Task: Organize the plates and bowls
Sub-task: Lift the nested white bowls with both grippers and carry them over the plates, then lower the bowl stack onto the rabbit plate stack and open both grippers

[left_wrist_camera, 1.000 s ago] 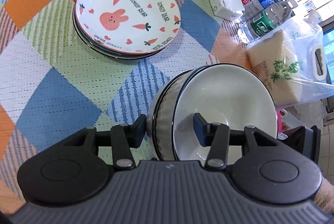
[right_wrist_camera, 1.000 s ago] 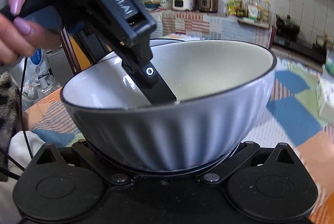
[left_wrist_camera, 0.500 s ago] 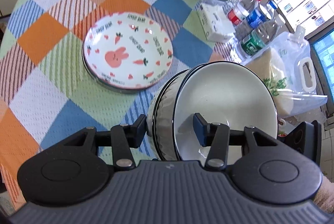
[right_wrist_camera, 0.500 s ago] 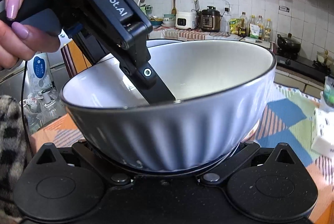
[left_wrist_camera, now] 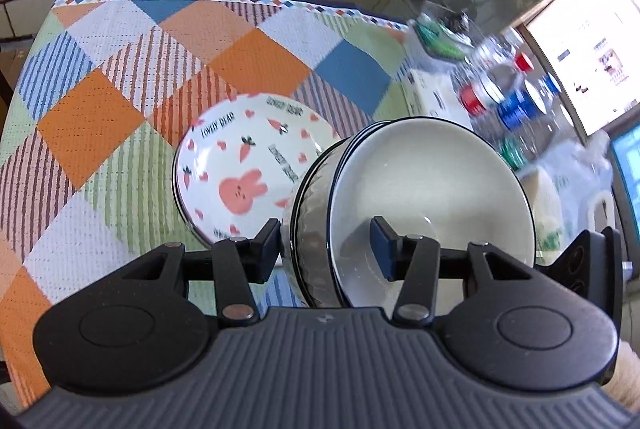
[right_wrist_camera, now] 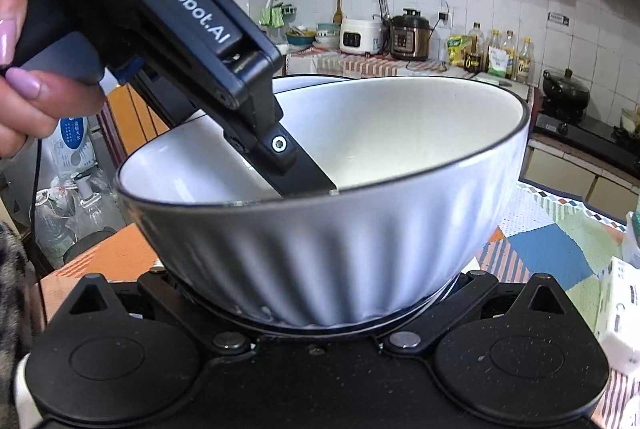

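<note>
Left wrist view: your left gripper (left_wrist_camera: 326,243) clamps wall of nested bowls (left_wrist_camera: 432,197), held above tablecloth (left_wrist_camera: 92,125); bunny plates (left_wrist_camera: 244,169) at 10 o'clock of bowls; right gripper (right_wrist_camera: 320,313) fingertips hidden under bowls, grip state cannot tell.

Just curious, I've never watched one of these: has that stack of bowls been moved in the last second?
Yes. In the left wrist view the bowls, pinched by the left gripper, now overlap the bunny plate they earlier sat clear of, and more tablecloth shows: lifted.
</note>
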Demonstrator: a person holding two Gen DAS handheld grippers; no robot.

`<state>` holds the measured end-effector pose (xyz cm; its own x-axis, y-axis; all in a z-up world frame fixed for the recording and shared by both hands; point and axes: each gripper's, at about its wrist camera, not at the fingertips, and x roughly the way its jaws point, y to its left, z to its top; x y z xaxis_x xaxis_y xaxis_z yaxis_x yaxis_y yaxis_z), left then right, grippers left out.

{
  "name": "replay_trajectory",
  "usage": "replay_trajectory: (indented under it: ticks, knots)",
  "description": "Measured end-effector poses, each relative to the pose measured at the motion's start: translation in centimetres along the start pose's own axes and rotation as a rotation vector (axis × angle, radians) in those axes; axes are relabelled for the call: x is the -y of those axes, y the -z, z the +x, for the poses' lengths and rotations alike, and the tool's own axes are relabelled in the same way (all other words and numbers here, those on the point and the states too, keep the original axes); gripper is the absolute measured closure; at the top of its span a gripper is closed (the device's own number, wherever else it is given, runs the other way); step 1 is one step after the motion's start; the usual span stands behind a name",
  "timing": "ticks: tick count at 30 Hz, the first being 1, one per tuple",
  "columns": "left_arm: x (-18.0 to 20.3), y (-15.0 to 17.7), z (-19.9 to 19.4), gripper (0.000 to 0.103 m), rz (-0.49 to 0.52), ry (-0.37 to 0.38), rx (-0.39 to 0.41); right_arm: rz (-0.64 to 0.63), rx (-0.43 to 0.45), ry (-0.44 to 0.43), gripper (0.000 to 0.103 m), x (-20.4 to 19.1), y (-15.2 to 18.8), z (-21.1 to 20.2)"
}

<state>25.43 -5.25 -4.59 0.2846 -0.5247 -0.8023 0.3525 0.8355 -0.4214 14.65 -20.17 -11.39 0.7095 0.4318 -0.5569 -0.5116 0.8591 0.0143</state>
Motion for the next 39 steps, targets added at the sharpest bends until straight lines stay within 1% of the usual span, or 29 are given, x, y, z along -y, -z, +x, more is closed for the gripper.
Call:
replay_trajectory:
  ticks: [2, 8, 10, 12, 15, 19, 22, 25, 28, 32, 34, 39]
  knots:
    - [-0.7, -0.6, 0.9, 0.056, -0.023, 0.006, 0.01, -0.006, -0.016, -0.005, 0.0, 0.7, -0.4, 1.0]
    - [-2.6, -1.9, 3.6, 0.056, -0.049, 0.021, 0.036, -0.032, -0.046, -0.016, 0.0, 2.5, -0.7, 3.7]
    - [-3.5, -2.4, 4.8, 0.056, -0.058, 0.03, 0.033, -0.044, -0.056, -0.016, 0.0, 2.9, -0.6, 4.6]
    - [-4.3, -2.7, 6.0, 0.056, -0.089, 0.032, 0.024, -0.044, -0.074, -0.02, 0.0, 3.2, -0.5, 5.6]
    - [-5.2, -3.0, 7.7, 0.056, -0.109, 0.025, 0.025, -0.003, -0.12, -0.025, 0.0, 3.9, -0.5, 7.2]
    - [-6.5, -3.2, 9.3, 0.056, -0.147, 0.052, 0.017, -0.007, -0.151, -0.007, 0.0, 4.2, -0.1, 8.6]
    - [-7.0, -2.9, 10.2, 0.056, -0.165, 0.053, 0.018, -0.025, -0.158, 0.014, 0.0, 3.9, 0.6, 9.1]
    - [-7.3, -2.4, 11.0, 0.056, -0.17, 0.042, 0.032, 0.0, -0.175, 0.008, 0.0, 4.0, 1.1, 9.5]
    - [-7.9, -2.1, 11.6, 0.056, -0.188, 0.05, 0.051, -0.005, -0.189, 0.034, 0.0, 3.9, 1.1, 10.1]
    - [-7.9, -1.9, 12.2, 0.057, -0.195, 0.033, 0.033, -0.007, -0.203, 0.057, 0.0, 4.0, 1.5, 10.5]
    - [-7.8, -1.9, 12.1, 0.058, -0.211, 0.031, 0.031, 0.0, -0.201, 0.073, 0.0, 4.1, 1.7, 10.6]
    - [-7.4, -1.7, 12.0, 0.058, -0.218, 0.004, 0.041, 0.059, -0.185, 0.073, 0.0, 4.7, 1.8, 11.1]
